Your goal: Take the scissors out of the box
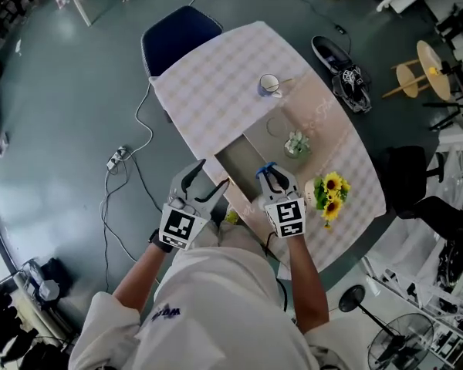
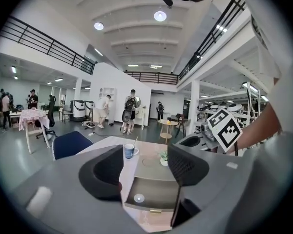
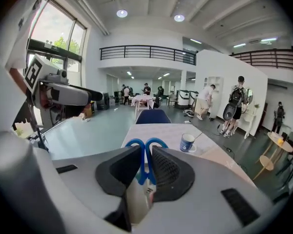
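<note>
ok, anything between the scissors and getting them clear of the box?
Nothing visible. The right claw is shut on the blue handles of the scissors and appears to hold them above the open box, with no lid or object over it. The left claw is open and empty, off to the side.

No legible words or numbers. Left cube [image 1: 177, 227] and right cube [image 1: 287, 216]: black-and-white square code patterns only. Shirt [image 1: 216, 287]: small blue print, too blurred to read. Mug [image 3: 187, 143]: white mark, too small to tell.
</note>
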Tool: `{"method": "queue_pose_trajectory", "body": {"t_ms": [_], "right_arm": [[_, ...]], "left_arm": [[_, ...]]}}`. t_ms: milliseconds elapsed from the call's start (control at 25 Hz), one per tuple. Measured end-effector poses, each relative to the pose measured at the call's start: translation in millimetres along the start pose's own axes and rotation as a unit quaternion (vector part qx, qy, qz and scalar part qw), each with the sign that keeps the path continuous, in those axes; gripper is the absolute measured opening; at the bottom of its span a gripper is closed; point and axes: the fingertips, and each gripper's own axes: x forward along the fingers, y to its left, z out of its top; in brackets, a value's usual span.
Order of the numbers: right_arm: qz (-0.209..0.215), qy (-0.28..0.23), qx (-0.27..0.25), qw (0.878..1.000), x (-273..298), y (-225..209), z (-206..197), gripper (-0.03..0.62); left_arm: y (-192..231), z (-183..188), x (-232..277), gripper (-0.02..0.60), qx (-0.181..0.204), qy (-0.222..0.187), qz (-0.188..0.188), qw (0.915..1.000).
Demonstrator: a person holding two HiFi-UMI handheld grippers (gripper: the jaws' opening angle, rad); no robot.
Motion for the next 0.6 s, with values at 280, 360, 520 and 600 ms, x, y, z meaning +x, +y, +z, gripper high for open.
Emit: {"method": "queue_pose_trajectory", "body": {"t_ms": [280, 360, 520, 600], "right_arm": [[-0.031, -0.114, 0.055, 0.992, -48.1, -20.5, 84.0, 0.075], [-0.035, -0.149, 0.08, 0.985, -65.4, -29.6, 107.1, 0.075], [-0.035, -0.217, 0.136, 0.966, -101.4, -45.9, 148.8, 0.075], [-0.036, -0.244, 0.151, 0.957, -117.8, -50.1, 166.6, 0.075]], "left_arm": [[3.1, 47.4, -4.0, 0.27, 0.014, -0.039, 0.002, 0.9991], [4.0, 65.6, -8.0, 0.264, 0.013, -0.054, 0.005, 0.9985], [12.2, 97.3, -15.3, 0.238, 0.021, -0.076, 0.019, 0.9967], [15.9, 107.5, -14.2, 0.229, 0.029, -0.09, 0.017, 0.9954]]}}
